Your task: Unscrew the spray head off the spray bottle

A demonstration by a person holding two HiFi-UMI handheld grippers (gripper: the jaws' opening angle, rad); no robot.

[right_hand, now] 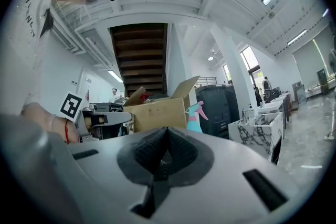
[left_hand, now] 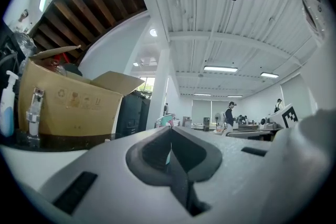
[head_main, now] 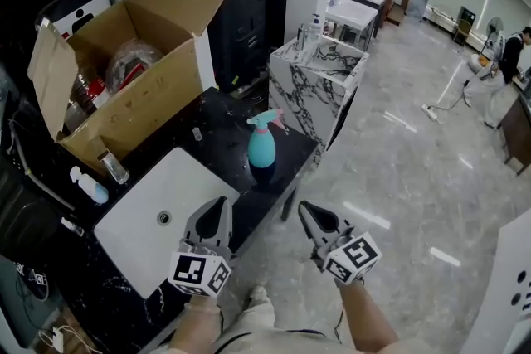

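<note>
- Counter: black, marbled.
- Cardboard box: open, ten o'clock of the bottle.
- Spray bottle: teal, upright on the counter, spray head still on, twelve o'clock of both grippers, apart.
- Left gripper, right gripper: jaws clenched, empty.
- Step, as judged: approach. Next: open the jaws, steady the body, grip the head.

The left claw and the right claw are held side by side, a little apart, both pointing forward and level. Each has its jaws pressed fully together and grips nothing. The left forearm and right forearm reach in bare from below.
</note>
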